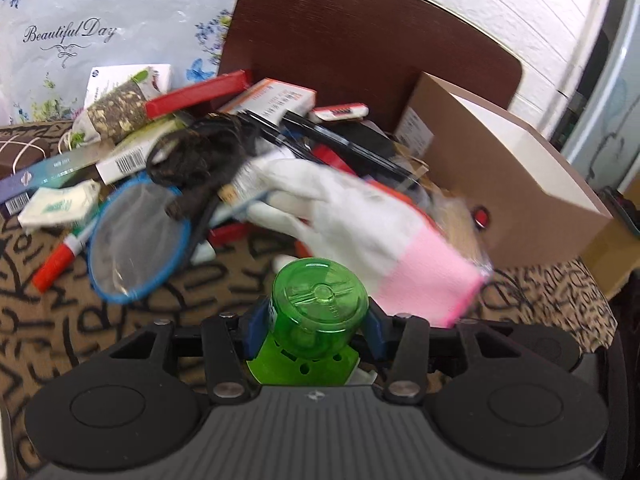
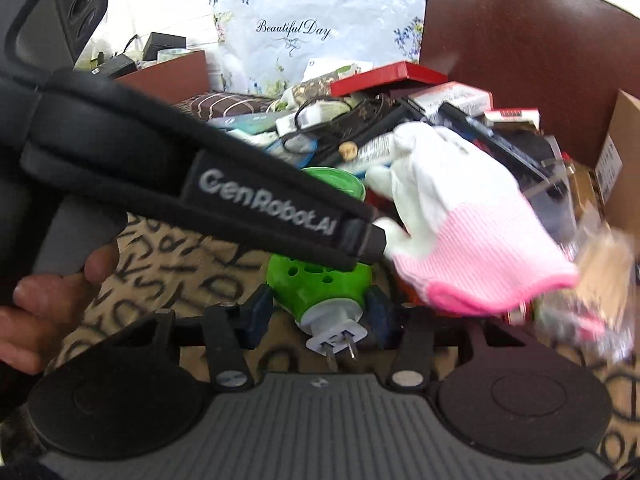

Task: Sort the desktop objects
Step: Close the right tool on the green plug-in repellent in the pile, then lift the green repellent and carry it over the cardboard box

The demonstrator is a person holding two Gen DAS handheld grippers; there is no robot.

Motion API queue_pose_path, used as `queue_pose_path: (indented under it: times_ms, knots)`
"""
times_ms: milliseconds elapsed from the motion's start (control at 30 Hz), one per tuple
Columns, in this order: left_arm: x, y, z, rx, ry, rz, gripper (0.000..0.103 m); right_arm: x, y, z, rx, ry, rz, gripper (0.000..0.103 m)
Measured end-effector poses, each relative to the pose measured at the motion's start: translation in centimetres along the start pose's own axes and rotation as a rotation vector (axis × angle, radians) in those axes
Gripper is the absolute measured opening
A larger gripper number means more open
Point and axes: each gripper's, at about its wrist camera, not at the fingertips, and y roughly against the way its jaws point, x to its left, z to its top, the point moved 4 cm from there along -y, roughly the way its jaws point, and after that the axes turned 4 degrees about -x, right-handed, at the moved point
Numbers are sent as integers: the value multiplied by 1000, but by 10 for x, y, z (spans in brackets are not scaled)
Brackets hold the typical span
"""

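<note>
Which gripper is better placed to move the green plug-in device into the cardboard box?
Right, probably: the right gripper clamps the green plug-in device at its plug end, with the cardboard box to its right. The left gripper appears to hold it too.

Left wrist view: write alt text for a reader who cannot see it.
The left gripper clamps a green plug-in device between its blue fingers. Beyond it, a white-and-pink gloved hand reaches into a cluttered pile beside a cardboard box.

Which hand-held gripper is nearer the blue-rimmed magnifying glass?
Left, probably. The blue-rimmed magnifying glass lies just ahead-left of the left hand-held gripper; the right hand-held gripper sees it farther off, past the left's strap. Both clamp the green plug-in vaporizer.
</note>
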Motion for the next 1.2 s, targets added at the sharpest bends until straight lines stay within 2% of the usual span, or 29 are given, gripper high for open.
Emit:
queue_pose_path:
  times_ms: [367,567,700,1033,1200]
  knots:
    - [-41,17,-31,54,-50,-98,51,3,57,-38,7,-121,-12,47]
    - [-46,15,-34,62,-67,-60,59,-2,64,-45,-1,-163,-34,48]
    - [-44,18,-35,59,-75,-58,52,3,60,-46,7,-148,-23,51]
    - [-46,15,-31,64,-81,-37,48,3,51,-45,21,-152,-14,49]
    - [-63,21,-21,28,-107,-46,48,-3,65,-41,-18,-148,-39,48]
